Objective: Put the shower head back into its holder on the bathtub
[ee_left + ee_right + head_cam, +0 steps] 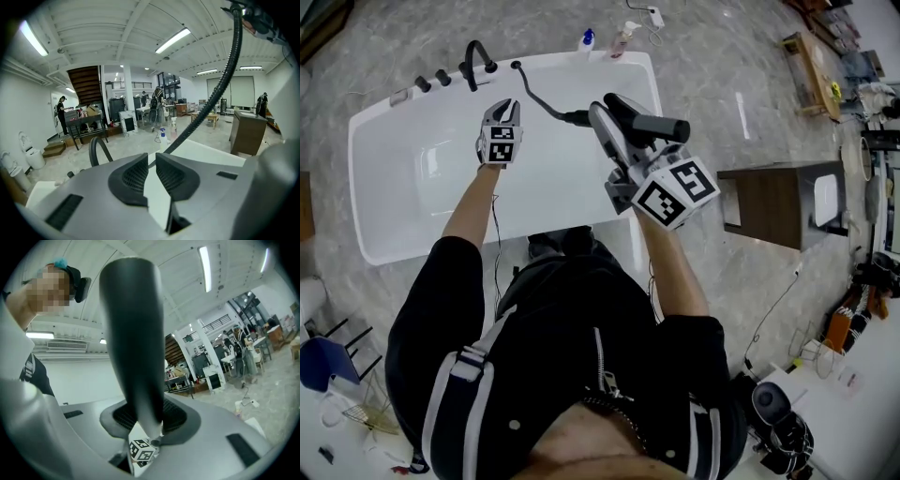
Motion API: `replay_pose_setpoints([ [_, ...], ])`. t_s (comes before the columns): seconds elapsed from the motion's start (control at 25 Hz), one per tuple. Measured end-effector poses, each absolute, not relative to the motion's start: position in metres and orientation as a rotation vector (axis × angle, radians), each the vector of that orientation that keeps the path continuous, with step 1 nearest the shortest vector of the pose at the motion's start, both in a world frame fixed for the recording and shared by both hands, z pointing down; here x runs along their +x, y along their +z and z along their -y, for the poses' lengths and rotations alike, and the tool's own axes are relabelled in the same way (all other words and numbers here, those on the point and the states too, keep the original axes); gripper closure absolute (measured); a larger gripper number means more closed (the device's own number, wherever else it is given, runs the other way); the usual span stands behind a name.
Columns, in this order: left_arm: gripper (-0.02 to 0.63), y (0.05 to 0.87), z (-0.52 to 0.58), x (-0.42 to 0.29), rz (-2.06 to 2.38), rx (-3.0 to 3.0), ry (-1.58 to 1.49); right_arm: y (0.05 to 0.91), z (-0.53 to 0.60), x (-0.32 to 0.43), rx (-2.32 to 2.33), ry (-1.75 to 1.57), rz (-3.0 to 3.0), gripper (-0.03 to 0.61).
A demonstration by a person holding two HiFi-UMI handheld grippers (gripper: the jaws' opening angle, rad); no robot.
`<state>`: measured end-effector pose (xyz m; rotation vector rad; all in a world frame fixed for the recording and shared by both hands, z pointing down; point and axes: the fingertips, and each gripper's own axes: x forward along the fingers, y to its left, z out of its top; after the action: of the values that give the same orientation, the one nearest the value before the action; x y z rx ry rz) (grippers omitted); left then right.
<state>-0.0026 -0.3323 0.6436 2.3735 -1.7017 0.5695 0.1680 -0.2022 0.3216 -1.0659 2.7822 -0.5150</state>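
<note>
A white bathtub (384, 234) lies below me. Black fittings stand on its far rim: an arched spout (473, 61) and knobs (422, 84). My right gripper (614, 117) is shut on the black shower head (656, 124), held over the tub's right side. In the right gripper view the shower head (136, 343) rises between the pads (176, 418). Its black hose (546, 108) runs back to the rim. My left gripper (502, 105) hovers over the tub near the fittings. Its jaws (151, 159) are shut with nothing between them, and the hose (220, 84) crosses above them.
Two spray bottles (586, 39) stand on the floor beyond the tub's far rim, also seen ahead of the left gripper (162, 136). A brown cabinet (778, 202) stands to the right of the tub. People and furniture fill the far room.
</note>
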Motion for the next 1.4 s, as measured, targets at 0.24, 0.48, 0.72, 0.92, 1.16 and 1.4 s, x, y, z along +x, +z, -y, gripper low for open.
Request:
replay_pose_setpoints([
  [0.24,0.570,0.633,0.302,-0.018,1.724,2.349,0.525,0.325,0.200,0.161,-1.077,-0.460,-2.799,0.456],
  [0.48,0.583,0.623,0.267,-0.039,1.748,2.319,0.479,0.331,0.201,0.152,-1.127,-0.373,-2.852,0.456],
  [0.72,0.586,0.614,0.239,-0.062,1.737,2.276,0.437,0.335,0.207,0.136,-1.131,-0.327,-2.881,0.456],
  [0.92,0.586,0.600,0.228,-0.083,1.758,2.273,0.413,0.322,0.220,0.122,-1.109,-0.261,-2.877,0.456],
  [1.16,0.588,0.580,0.214,-0.094,1.774,2.310,0.389,0.298,0.236,0.105,-1.074,-0.151,-2.884,0.456],
  [1.4,0.588,0.565,0.201,-0.115,1.809,2.310,0.382,0.274,0.254,0.087,-1.054,-0.074,-2.854,0.456],
])
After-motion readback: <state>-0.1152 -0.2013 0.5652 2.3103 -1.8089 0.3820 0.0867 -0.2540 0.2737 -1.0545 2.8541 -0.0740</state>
